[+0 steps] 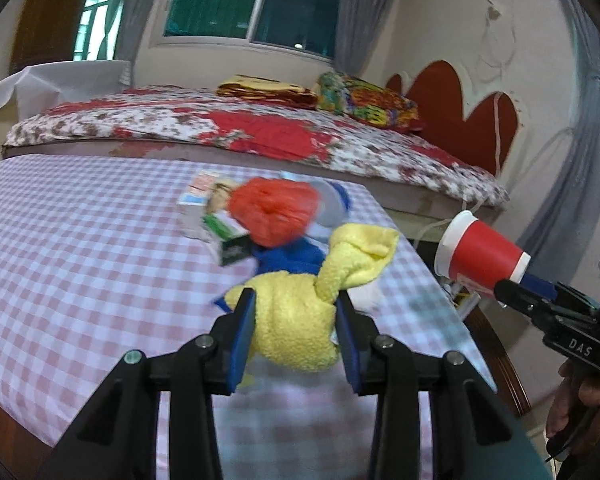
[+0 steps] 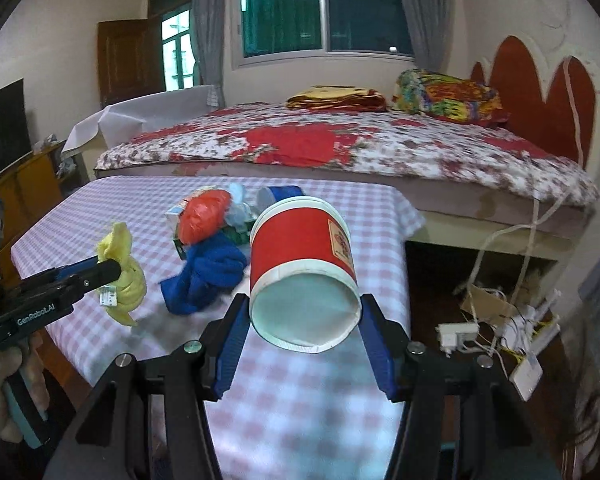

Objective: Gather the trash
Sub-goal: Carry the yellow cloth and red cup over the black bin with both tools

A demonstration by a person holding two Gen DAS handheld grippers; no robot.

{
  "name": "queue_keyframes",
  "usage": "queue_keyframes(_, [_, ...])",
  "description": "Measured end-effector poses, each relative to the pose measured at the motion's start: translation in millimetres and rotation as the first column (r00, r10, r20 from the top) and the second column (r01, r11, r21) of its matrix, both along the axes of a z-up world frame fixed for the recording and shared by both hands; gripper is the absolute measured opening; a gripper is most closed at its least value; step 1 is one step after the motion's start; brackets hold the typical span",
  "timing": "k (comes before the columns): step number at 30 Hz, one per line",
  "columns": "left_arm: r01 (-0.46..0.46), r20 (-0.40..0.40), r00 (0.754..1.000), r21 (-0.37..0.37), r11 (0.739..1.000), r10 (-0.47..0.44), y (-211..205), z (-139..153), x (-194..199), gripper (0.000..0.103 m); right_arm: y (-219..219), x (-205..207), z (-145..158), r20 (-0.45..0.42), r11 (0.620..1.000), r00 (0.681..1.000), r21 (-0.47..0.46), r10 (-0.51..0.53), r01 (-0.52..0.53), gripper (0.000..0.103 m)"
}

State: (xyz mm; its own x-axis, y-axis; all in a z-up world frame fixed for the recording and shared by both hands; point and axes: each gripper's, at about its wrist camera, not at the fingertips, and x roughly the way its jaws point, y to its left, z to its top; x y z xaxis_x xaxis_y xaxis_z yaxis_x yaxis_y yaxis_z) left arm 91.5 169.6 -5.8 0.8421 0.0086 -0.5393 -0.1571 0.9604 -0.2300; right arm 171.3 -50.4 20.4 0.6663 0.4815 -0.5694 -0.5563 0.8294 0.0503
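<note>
Your left hand-held gripper (image 1: 296, 320) is clamped on the yellow cloth (image 1: 300, 316), your right hand-held gripper (image 2: 300, 312) on the red paper cup (image 2: 302, 264) lying sideways; squeeze harder and it may crumple or pop out. The remaining trash pile (image 2: 212, 232) sits ahead-left. The counter (image 2: 360, 208) edge drops just right of the cup, with cables (image 2: 496, 320) below.

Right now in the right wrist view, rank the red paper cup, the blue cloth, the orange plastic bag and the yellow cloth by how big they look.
1. Red paper cup, though it is nearest the camera, which inflates it.
2. Blue cloth.
3 and 4. Yellow cloth and orange plastic bag look alike; I won't rank them.
</note>
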Motion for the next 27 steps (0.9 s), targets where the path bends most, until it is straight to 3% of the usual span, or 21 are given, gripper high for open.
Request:
queue_keyframes(13, [0.21,-0.024,0.978,0.022,0.978,-0.209,-93,4,5,0.04,-106,-34,-8,-0.03,0.987,0.986,-0.014,-0.163,0.163,0.057])
queue_keyframes(21, [0.363,-0.039,0.931,0.025,0.931,-0.362,-157,3,5,0.04,-181,-59,-32,-0.092,0.955,0.95,-0.033,-0.298,0.296,0.057])
queue_keyframes(27, [0.471,-0.065,0.881,0.02,0.882,-0.469,-205,-3,3,0.04,-214,-81,-56,-0.144,0.937,0.926,-0.072,-0.349,0.342,0.057])
